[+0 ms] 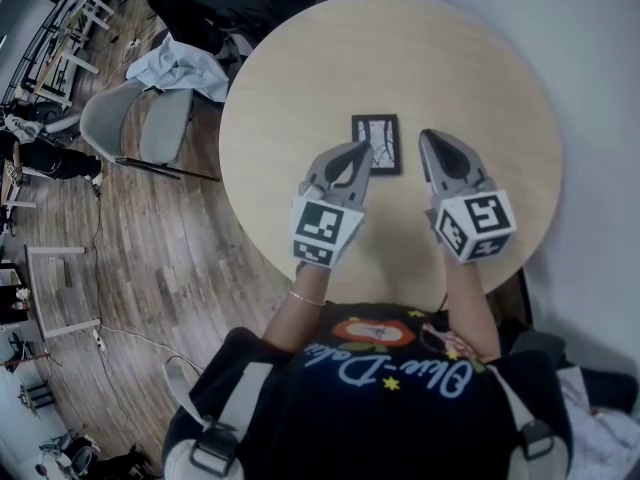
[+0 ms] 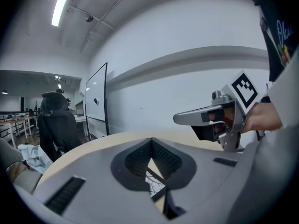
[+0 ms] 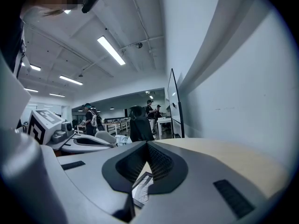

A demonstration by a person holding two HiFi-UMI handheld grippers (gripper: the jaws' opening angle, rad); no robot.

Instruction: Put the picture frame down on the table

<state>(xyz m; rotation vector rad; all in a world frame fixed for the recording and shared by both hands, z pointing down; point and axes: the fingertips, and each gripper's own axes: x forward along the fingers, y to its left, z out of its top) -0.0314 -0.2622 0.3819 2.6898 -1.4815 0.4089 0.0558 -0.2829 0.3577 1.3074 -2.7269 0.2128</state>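
Note:
A small black picture frame (image 1: 376, 144) with a pale print lies flat on the round wooden table (image 1: 300, 78), apart from both grippers. My left gripper (image 1: 363, 149) hovers just left of the frame's near edge, jaws shut and empty. Shut and empty too, my right gripper (image 1: 429, 137) hangs a little to the frame's right. In the left gripper view the frame (image 2: 154, 183) shows through the gap under the closed tips (image 2: 152, 139), with the right gripper (image 2: 184, 118) beyond. The right gripper view shows the frame (image 3: 141, 185) below its own closed tips (image 3: 147, 143).
A grey chair (image 1: 128, 120) with pale cloth (image 1: 182, 68) stands left of the table, and a black office chair (image 1: 205, 8) at the far left. A white wall runs along the right. A whiteboard (image 2: 96, 101) stands beyond the table. People (image 3: 91, 120) stand far off.

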